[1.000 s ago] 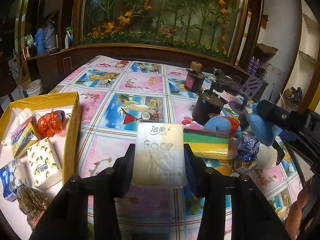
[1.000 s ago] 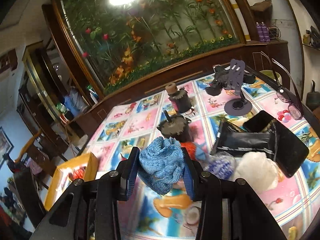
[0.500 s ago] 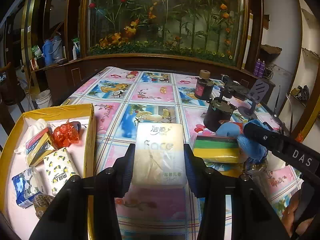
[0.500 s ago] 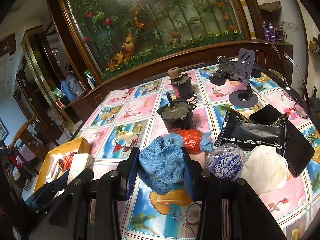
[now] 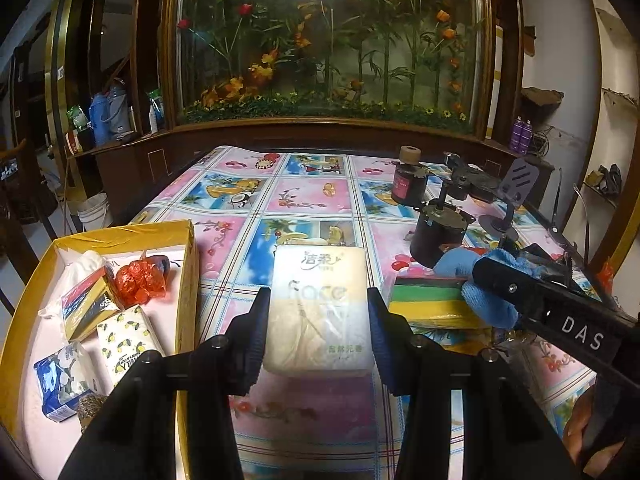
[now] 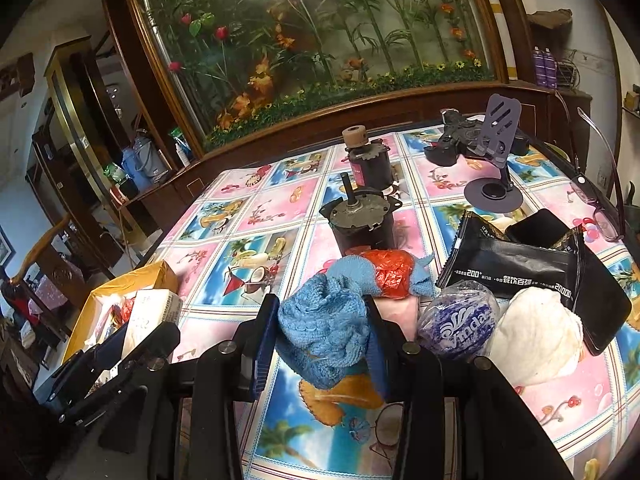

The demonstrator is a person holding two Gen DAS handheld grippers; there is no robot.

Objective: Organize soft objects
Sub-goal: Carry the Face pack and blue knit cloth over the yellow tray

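The left gripper (image 5: 318, 316) clamps a tissue pack (image 5: 319, 308) above the tablecloth, seemingly bound for the yellow box (image 5: 188, 264) of soft goods just left; the right gripper (image 6: 320, 334) squeezes a blue knit (image 6: 324, 332); beyond stand hard motors (image 6: 360, 220), probably left out deliberately.

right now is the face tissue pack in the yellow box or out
Out: the tissue pack is clamped in the left tool over the tablecloth, beside the yellow box.
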